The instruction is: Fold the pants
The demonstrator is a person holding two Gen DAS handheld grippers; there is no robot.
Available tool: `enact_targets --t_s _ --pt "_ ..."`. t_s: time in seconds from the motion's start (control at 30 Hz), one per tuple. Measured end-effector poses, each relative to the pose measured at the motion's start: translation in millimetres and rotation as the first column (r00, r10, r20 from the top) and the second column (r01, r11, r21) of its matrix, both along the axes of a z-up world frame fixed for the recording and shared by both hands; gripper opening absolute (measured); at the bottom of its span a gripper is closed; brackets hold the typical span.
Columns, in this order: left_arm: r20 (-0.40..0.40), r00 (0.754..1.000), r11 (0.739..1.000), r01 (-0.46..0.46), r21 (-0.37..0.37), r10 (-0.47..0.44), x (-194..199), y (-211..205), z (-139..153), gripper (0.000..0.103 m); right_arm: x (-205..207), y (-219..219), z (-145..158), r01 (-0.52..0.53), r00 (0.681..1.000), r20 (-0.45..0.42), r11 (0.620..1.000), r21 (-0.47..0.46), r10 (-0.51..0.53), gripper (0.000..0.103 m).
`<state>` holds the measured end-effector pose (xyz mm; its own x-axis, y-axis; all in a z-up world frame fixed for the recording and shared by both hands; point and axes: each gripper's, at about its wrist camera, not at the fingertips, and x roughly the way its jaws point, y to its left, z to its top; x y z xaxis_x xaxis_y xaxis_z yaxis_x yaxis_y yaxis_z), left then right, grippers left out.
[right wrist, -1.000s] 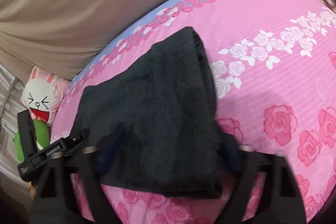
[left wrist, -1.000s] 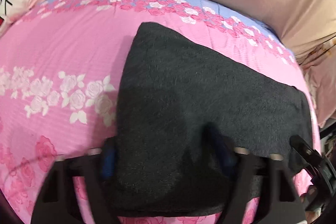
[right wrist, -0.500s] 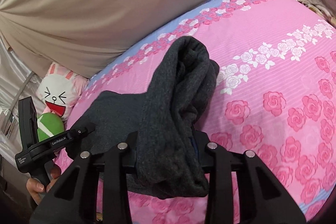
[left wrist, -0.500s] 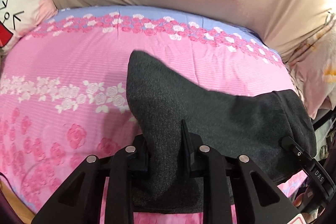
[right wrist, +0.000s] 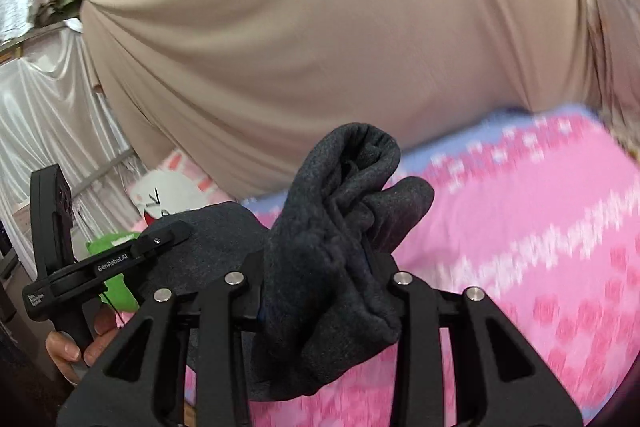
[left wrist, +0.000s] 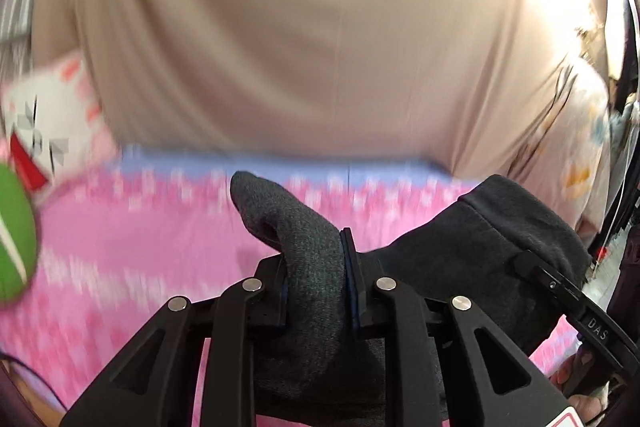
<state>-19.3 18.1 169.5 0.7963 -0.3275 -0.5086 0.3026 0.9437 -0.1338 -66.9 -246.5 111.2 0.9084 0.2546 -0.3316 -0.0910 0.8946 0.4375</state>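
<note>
Since a second ago, both grippers have been raised off the pink bed sheet (left wrist: 132, 239), the left gripper (left wrist: 316, 283) and right gripper (right wrist: 320, 279) each clamped on one end of the dark pants (right wrist: 340, 211), slung between them.

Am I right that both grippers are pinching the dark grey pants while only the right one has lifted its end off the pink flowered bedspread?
Not quite: both ends are lifted. The left wrist view shows the left gripper holding the pants above the bedspread, just as the right gripper does in its view.
</note>
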Motion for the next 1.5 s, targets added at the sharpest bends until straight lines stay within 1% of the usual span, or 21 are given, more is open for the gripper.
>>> enact_targets --t_s 0.1,0.2,0.3,0.37,0.43,0.47,0.53,0.57,0.6,0.67,0.73,0.8,0.9,1.07,1.1,1.13,1.17,1.2,1.27,1.37,1.5 --pt "0.119 0.993 1.0 -0.023 -0.002 0.023 25 -3 33 0.017 28 0 32 0.01 0.994 0.111 1.0 -0.028 -0.007 0.032" --pt "0.179 0.983 0.999 -0.04 -0.015 0.042 61 -8 53 0.017 65 -4 55 0.011 0.982 0.188 0.999 -0.035 -0.005 0.032" --pt "0.223 0.973 0.998 -0.061 -0.02 0.063 103 -15 56 0.017 117 -9 66 0.01 0.974 0.226 0.999 -0.037 -0.001 0.032" --pt "0.217 0.971 0.995 -0.095 -0.009 0.095 140 -19 44 0.021 153 -12 60 0.002 0.979 0.202 0.998 -0.06 0.011 0.037" --pt "0.138 0.983 0.993 -0.121 -0.008 0.121 187 -20 10 0.039 196 -18 31 0.012 0.993 0.121 0.996 -0.086 -0.002 0.055" --pt "0.059 0.989 0.99 -0.138 0.001 0.137 215 -19 -22 0.067 212 -23 10 0.038 0.997 0.066 0.994 -0.098 -0.032 0.069" --pt "-0.077 0.981 0.983 -0.177 0.051 0.181 246 -14 -79 0.067 233 -33 -41 0.119 0.989 -0.068 0.983 -0.141 -0.13 0.07" --pt "-0.14 0.968 0.977 -0.196 0.089 0.207 255 -10 -110 0.065 235 -40 -71 0.138 0.975 -0.152 0.979 -0.147 -0.161 0.069" --pt "-0.22 0.95 0.972 -0.201 0.119 0.223 262 -3 -142 0.064 232 -45 -86 0.14 0.968 -0.191 0.981 -0.13 -0.164 0.068" --pt "-0.301 0.929 0.974 -0.188 0.124 0.217 261 6 -173 0.061 219 -50 -115 0.123 0.956 -0.257 0.988 -0.09 -0.143 0.067" --pt "-0.314 0.921 0.97 -0.191 0.152 0.231 247 12 -190 0.061 209 -44 -122 0.119 0.948 -0.276 0.982 -0.149 -0.156 0.067" --pt "-0.288 0.931 0.967 -0.179 0.179 0.225 235 7 -190 0.062 208 -36 -121 0.091 0.949 -0.283 0.98 -0.174 -0.139 0.067" --pt "-0.267 0.94 0.971 -0.171 0.166 0.211 229 4 -182 0.067 227 -31 -117 0.067 0.953 -0.278 0.98 -0.19 -0.119 0.068" --pt "-0.297 0.926 0.971 -0.206 0.119 0.233 236 8 -179 0.067 261 -34 -129 0.058 0.947 -0.305 0.986 -0.159 -0.105 0.066" --pt "-0.286 0.927 0.968 -0.211 0.139 0.243 234 5 -180 0.067 268 -31 -135 0.043 0.941 -0.321 0.981 -0.187 -0.102 0.062" --pt "-0.268 0.93 0.962 -0.211 0.173 0.252 230 0 -182 0.067 277 -25 -145 0.03 0.922 -0.366 0.966 -0.257 -0.126 0.048" --pt "-0.257 0.933 0.959 -0.206 0.196 0.253 224 -5 -181 0.067 281 -23 -155 0.022 0.902 -0.405 0.953 -0.301 -0.149 0.039" --pt "-0.24 0.94 0.956 -0.192 0.22 0.244 216 -10 -181 0.067 280 -22 -161 0.024 0.891 -0.425 0.95 -0.311 -0.162 0.039" --pt "-0.205 0.95 0.952 -0.184 0.244 0.236 202 -15 -178 0.067 259 -21 -155 0.052 0.902 -0.399 0.961 -0.271 -0.161 0.039" --pt "-0.159 0.961 0.949 -0.183 0.256 0.228 174 -19 -171 0.067 213 -5 -132 0.079 0.932 -0.322 0.958 -0.276 -0.169 0.04" --pt "-0.159 0.966 0.957 -0.163 0.238 0.204 138 -21 -169 0.073 156 19 -122 0.1 0.944 -0.279 0.957 -0.273 -0.178 0.045"
